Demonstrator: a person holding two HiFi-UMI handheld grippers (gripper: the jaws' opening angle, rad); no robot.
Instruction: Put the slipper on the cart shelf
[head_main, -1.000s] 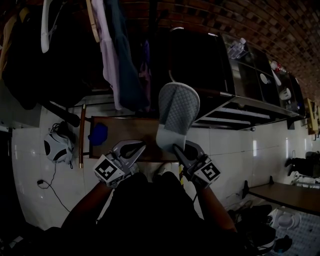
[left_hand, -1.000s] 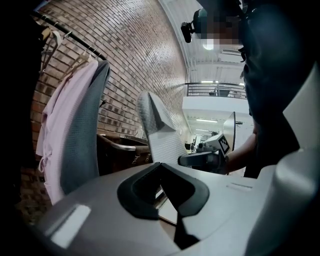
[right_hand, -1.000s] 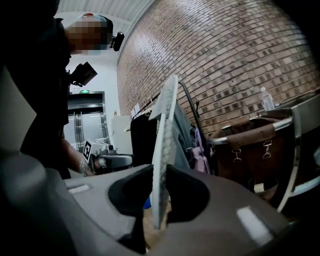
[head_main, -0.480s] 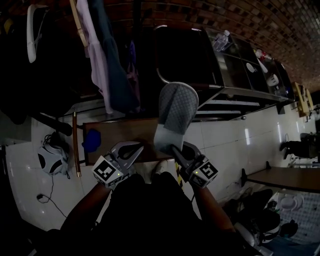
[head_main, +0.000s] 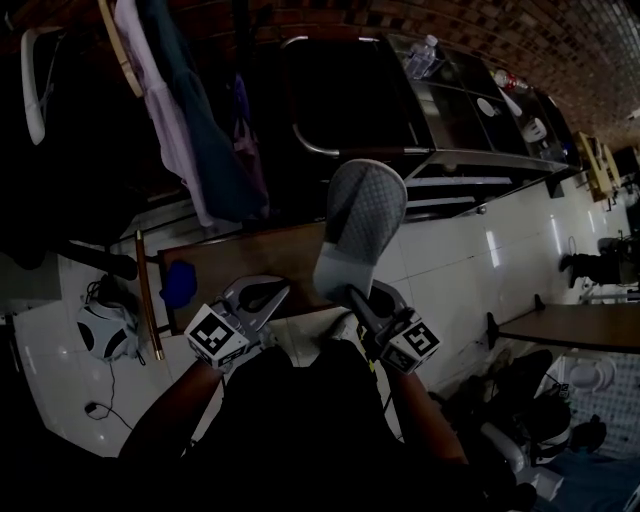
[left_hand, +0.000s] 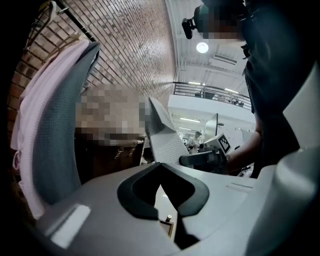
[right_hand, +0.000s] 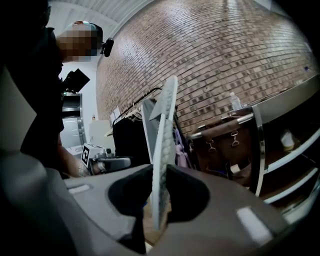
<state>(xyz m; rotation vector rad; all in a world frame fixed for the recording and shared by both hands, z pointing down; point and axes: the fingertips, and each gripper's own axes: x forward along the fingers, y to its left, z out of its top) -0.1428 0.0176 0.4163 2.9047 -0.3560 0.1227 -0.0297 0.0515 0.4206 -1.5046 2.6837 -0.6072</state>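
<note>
A grey quilted slipper (head_main: 360, 225) stands sole-up in front of me, with my right gripper (head_main: 352, 292) shut on its heel end. In the right gripper view the slipper (right_hand: 165, 130) runs edge-on between the pads of the right gripper (right_hand: 160, 172). My left gripper (head_main: 262, 300) hangs level beside it, shut and with nothing in it; its tips meet in the left gripper view (left_hand: 161, 164). The metal cart (head_main: 480, 160) with its railed shelves stands beyond the slipper, to the right. The slipper is apart from the cart.
A dark brown bag (right_hand: 220, 145) sits at the cart's left end. Clothes (head_main: 170, 120) hang from a rack at the left. A wooden board (head_main: 250, 260) with a blue thing (head_main: 177, 285) lies on the white tiled floor. A bottle (head_main: 422, 55) stands on the cart top.
The right gripper has kept its grip on the slipper. The cart and the clothes rack have slid left in the head view, and more of the cart shows. The left gripper stays shut alongside.
</note>
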